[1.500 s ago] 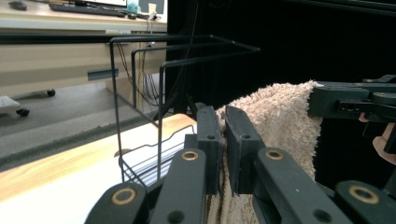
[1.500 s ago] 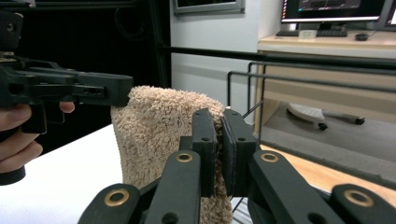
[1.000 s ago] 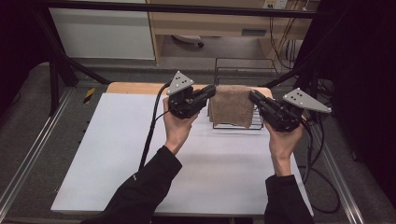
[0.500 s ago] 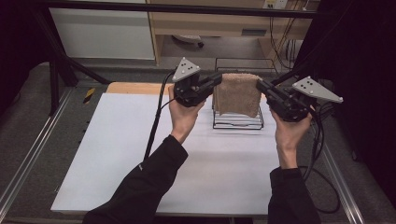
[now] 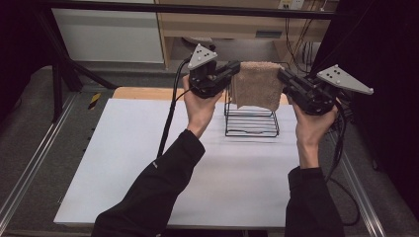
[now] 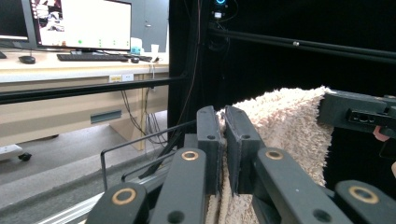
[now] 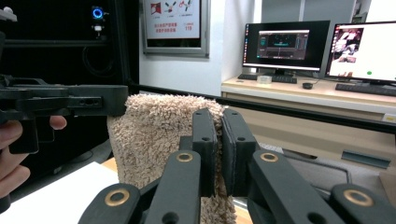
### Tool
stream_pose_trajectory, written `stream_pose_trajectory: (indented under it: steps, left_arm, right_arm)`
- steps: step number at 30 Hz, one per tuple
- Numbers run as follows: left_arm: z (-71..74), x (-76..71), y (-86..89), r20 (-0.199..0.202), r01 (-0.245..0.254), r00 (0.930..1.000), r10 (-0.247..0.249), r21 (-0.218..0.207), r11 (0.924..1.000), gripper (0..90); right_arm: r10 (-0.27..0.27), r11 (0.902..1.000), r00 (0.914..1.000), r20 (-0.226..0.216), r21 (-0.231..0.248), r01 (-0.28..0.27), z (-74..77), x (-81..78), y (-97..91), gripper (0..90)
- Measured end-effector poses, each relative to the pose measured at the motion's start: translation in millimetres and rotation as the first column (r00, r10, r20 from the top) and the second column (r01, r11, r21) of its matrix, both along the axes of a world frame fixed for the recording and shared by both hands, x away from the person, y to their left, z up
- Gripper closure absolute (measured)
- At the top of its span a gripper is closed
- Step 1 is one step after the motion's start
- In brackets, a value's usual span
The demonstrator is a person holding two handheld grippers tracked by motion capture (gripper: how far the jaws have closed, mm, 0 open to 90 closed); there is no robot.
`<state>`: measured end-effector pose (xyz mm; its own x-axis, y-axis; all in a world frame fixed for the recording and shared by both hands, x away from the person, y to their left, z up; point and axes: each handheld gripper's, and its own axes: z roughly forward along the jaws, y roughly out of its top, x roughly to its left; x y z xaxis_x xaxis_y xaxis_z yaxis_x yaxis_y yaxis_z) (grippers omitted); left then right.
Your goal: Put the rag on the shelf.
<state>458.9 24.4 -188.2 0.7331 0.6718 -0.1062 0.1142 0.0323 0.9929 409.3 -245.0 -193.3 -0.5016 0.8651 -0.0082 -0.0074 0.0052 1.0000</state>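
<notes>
I had two grippers and one towel between them. My left gripper (image 5: 231,79) had its jaws nearly together, pinching the left top corner of the single beige, fluffy terry-cloth towel (image 5: 256,90); in the left gripper view the pile bulged out on both sides of the black pads (image 6: 208,140). My right gripper (image 5: 285,81) was just as narrow, its jaws clamped on the towel's other top corner, and in the right gripper view the cloth (image 7: 156,140) hung down behind and below the pads.

The towel was stretched flat between the two grips, held in the air and drooping towards six o'clock. Directly under it, at about six o'clock from its lower edge, stood one black wire rack (image 5: 251,121) on the white table top (image 5: 128,163); the towel's hem overlapped the rack's upper bars in the high view, though I could not tell whether they touched. My left hand (image 5: 200,106) sat at about nine o'clock from the rack, my right hand (image 5: 311,128) at three o'clock. One strip of bare wood (image 5: 143,93) edged the table at twelve o'clock.
</notes>
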Motion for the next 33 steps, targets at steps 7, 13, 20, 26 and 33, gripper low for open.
stream_pose_trajectory:
  steps: [7,13,20,26,33]
  left_arm:
    - [12.3,6.7,-6.4,0.018,-0.002,0.9998,0.002,-0.004,1.0000,84.3]
    - [20.7,10.9,-13.3,0.031,-0.008,0.9995,0.008,0.001,1.0000,84.4]
    - [27.3,21.6,-20.1,0.028,-0.024,0.9993,0.024,0.006,0.9997,84.4]
    - [32.9,29.3,-24.1,0.046,-0.038,0.9983,0.037,0.020,0.9991,84.3]
    - [38.8,39.6,-27.5,0.047,-0.065,0.9969,0.064,0.033,0.9973,84.4]
  right_arm:
    - [-0.011,0.9999,0.9998,0.014,0.006,0.011,12.4,6.4,-4.2,85.3]
    - [-0.025,0.9997,0.9994,0.023,0.006,0.025,22.1,13.9,-9.7,85.3]
    - [-0.033,0.9994,0.9991,0.026,0.001,0.033,28.2,24.6,-14.3,85.3]
    - [-0.032,0.9994,0.9991,0.029,0.011,0.031,30.5,35.9,-18.3,85.3]
    - [-0.034,0.9994,0.9993,0.019,0.008,0.033,33.3,49.0,-18.9,85.3]
